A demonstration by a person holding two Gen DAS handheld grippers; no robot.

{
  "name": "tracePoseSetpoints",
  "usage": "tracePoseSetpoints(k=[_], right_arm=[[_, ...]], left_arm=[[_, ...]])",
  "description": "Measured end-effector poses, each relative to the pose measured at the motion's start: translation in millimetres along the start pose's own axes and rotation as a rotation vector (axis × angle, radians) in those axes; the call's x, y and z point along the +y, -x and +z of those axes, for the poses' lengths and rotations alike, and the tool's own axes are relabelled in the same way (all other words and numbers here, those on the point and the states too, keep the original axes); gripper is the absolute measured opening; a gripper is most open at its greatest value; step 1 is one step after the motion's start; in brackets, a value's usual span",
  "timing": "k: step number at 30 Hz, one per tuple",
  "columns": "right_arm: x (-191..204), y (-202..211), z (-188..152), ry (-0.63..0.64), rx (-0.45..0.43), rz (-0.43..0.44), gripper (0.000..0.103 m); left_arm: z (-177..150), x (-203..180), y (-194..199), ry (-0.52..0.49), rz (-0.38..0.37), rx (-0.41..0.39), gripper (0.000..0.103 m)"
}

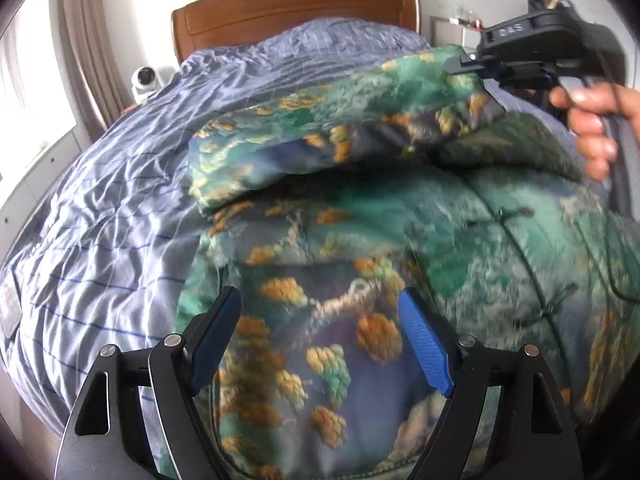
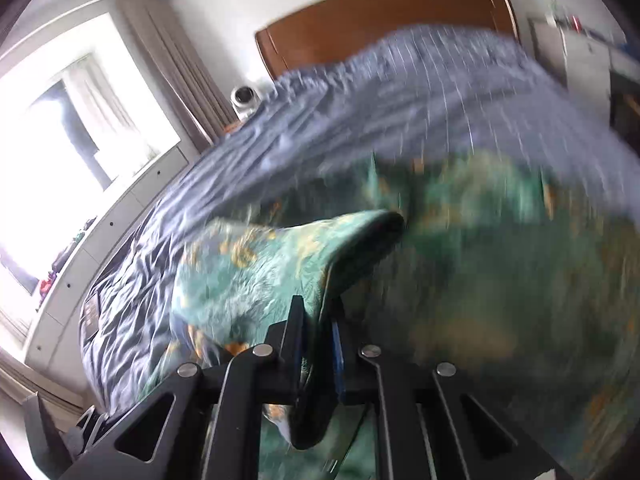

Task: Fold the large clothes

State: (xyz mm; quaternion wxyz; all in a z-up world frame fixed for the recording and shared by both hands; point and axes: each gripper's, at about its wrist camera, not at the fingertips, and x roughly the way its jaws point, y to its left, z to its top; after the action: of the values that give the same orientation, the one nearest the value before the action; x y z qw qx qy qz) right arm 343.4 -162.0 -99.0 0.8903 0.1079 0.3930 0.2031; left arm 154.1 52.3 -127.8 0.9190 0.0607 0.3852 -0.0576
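A large padded jacket [image 1: 360, 240] with a green, blue and orange print lies on the bed. My left gripper [image 1: 320, 332] is open just above its near part, holding nothing. My right gripper [image 2: 318, 320] is shut on a sleeve of the jacket [image 2: 260, 264] and holds it lifted over the jacket body; it shows at the upper right of the left wrist view [image 1: 472, 66], pinching the raised fold. The right wrist view is blurred by motion.
The bed has a wrinkled blue striped cover [image 1: 120, 208] and a brown wooden headboard [image 1: 296, 8]. A small white camera [image 1: 146, 80] sits beside the headboard. A window with curtains [image 2: 80, 128] and a white cabinet [image 2: 100, 248] are on the left.
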Motion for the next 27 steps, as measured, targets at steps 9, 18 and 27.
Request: tracePoseSetpoints(k=[9,18,27], right_arm=[[-50,-69,13,0.018,0.115,-0.136,0.013],[-36,-14,2,0.115,-0.036,-0.217,0.039],[-31,-68,-21,0.115,0.136,-0.084,0.024]], left_arm=[[14,16,-15,0.05,0.003,0.046,0.082],[90,45,-31,0.05,-0.035,0.037,0.09],[146,48,-171,0.146,-0.072,0.23,0.077]])
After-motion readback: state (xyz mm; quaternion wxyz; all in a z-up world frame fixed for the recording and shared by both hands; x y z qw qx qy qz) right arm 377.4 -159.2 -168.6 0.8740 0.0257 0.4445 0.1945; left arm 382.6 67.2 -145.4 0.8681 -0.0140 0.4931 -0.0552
